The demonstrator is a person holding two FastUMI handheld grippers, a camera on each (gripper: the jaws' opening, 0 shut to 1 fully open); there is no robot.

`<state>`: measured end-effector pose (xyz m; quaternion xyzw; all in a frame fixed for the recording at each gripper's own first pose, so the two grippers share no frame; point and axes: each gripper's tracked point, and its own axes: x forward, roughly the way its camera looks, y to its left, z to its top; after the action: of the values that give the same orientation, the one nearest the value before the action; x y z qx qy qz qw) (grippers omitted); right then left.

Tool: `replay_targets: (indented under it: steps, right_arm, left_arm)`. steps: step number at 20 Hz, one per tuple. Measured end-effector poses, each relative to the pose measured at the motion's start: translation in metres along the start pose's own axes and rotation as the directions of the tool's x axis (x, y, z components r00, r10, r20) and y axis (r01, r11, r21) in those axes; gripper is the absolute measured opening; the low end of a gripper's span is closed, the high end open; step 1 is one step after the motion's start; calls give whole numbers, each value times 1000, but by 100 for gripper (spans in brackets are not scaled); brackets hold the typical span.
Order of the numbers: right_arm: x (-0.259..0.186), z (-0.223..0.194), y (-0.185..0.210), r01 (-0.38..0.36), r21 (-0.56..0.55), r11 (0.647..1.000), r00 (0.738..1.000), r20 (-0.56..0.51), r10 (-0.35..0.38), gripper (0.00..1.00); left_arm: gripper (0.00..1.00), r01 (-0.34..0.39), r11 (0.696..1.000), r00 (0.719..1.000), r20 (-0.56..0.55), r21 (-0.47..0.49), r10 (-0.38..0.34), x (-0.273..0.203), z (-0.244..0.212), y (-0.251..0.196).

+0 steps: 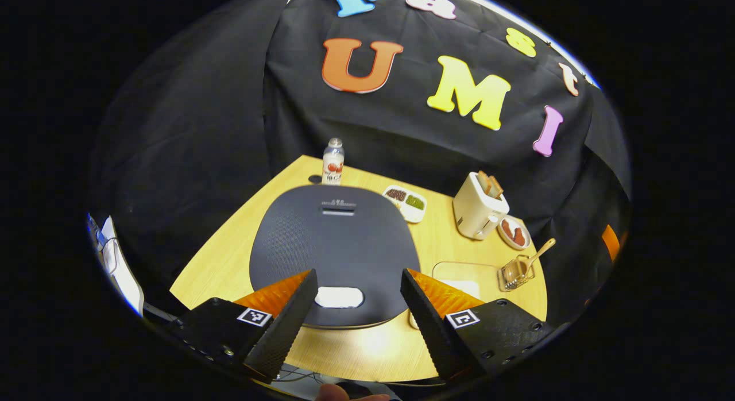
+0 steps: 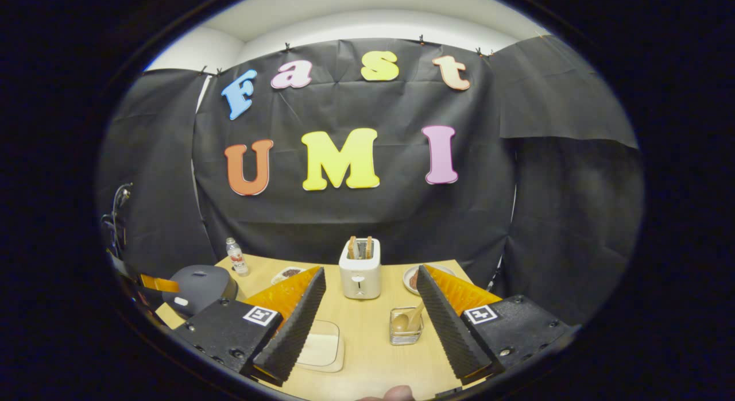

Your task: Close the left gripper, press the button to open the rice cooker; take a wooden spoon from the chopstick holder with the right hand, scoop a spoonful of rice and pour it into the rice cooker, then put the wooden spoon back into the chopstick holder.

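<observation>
My left gripper (image 1: 357, 286) hangs with fingers spread wide directly above the shut rice cooker (image 1: 335, 251), its pale oval button (image 1: 339, 297) lying between my tips, so I judge closing then pressing straight down comes next.

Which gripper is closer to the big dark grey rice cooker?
Left. The left gripper hovers open right over the dark grey rice cooker; the right gripper is off to its side, facing the toaster.
</observation>
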<state>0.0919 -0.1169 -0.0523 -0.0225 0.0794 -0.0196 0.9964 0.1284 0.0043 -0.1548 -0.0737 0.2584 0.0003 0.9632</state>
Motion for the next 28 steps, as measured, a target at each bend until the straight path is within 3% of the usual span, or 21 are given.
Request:
replay_targets:
  steps: [4,11,17,23,28]
  right_arm:
    - [-22,25,14,0,-1,1000,999,46,1,99]
    - [-73,66,46,-16,25,1000,990,140,12,100]
    - [-117,66,66,-1,-8,1000,983,184,2,99]
    - [-147,40,75,20,7,1000,985,172,-21,100]
    - [-157,25,79,21,2,1000,988,154,-21,99]
  left_arm:
    - [95,55,998,982,180,30,-59,-46,56,-23]
    - [95,127,987,877,454,96,-157,-142,113,-50]
    - [94,103,975,843,502,197,-191,-178,87,-54]
    - [94,83,960,796,561,268,-226,-209,66,-75]
    - [94,72,952,784,573,299,-239,-215,57,-86]
